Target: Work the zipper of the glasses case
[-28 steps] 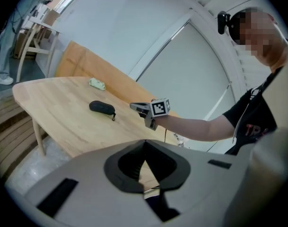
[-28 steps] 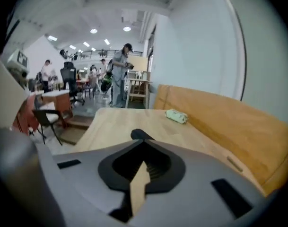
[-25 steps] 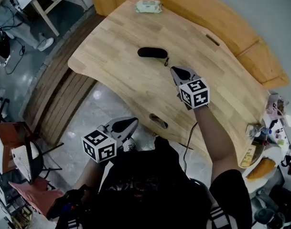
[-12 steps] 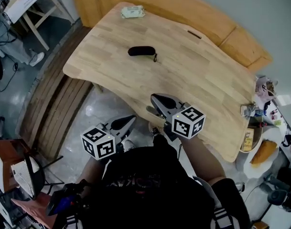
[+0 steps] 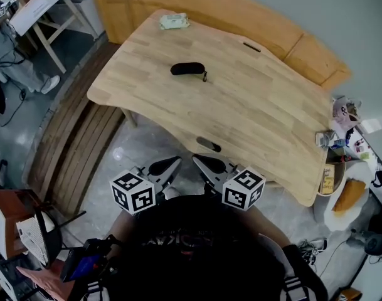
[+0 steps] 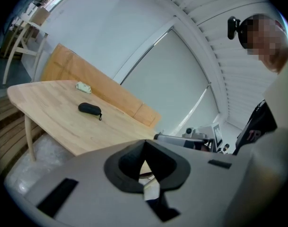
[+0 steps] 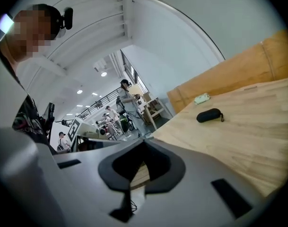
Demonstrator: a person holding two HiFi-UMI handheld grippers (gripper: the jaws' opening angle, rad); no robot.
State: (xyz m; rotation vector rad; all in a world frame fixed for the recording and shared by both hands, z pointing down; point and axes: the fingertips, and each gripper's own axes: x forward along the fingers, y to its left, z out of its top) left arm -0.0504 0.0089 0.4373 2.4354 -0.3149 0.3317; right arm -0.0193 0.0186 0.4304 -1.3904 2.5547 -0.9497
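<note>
While the glasses case (image 5: 187,69) lies on the tabletop (image 5: 253,111) in the head view, both grippers hang by the person, well apart from it. Its own view shows the left gripper (image 6: 144,142) with jaws together, empty. The right gripper (image 7: 143,143) looks likewise in its view. Zipper work could be ahead or finished.

Glasses case (image 5: 187,69) — zipped or not, too small; packet (image 5: 174,21) — label unreadable.

Left gripper (image 5: 177,159) and right gripper (image 5: 196,158) side by side, close in — jaws together, empty.
</note>
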